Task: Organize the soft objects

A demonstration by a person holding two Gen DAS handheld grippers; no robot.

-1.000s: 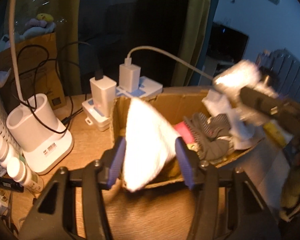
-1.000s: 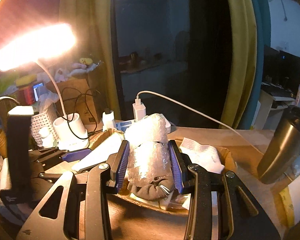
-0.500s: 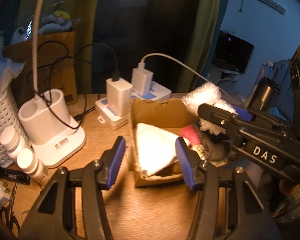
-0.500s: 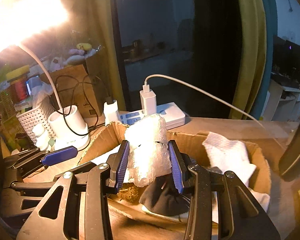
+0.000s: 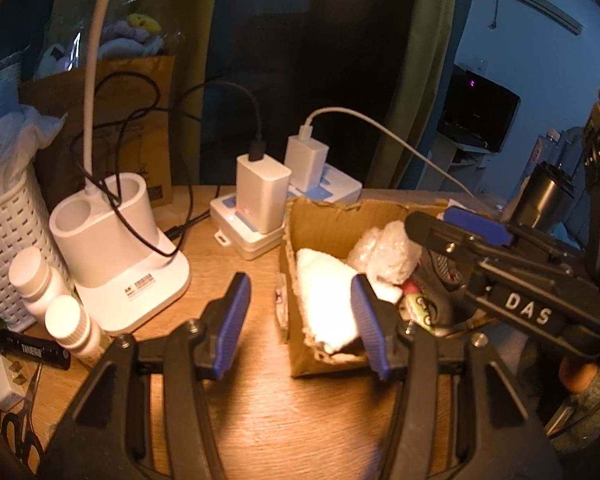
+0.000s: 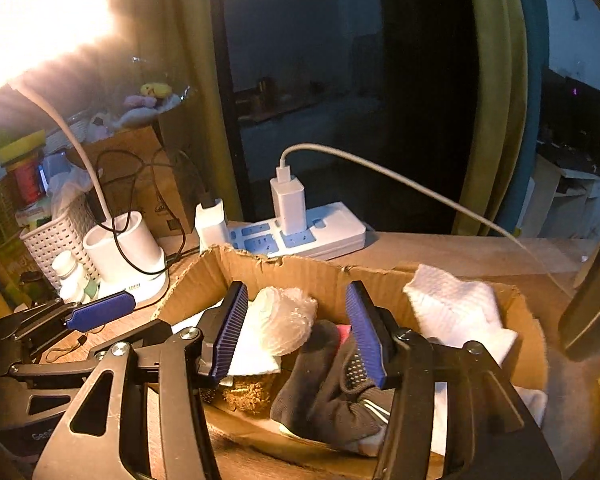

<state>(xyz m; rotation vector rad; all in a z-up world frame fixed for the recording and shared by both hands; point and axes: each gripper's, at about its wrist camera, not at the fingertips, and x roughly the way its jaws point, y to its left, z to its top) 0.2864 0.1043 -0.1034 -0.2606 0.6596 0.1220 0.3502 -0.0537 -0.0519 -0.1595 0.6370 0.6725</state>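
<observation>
Opening its blue jaws, my right gripper hangs over the brown cardboard box. Its pads do not touch the crinkly clear bubble-wrap ball, which lies in the box between them, just off the left pad. Next to the ball are a folded white cloth and a dark sock with white dots. A white paper towel leans on the far right side of the box. My left gripper is part open and holds nothing. It sits by the box's near left corner, over the wooden table. Behind the box is a white power strip.
</observation>
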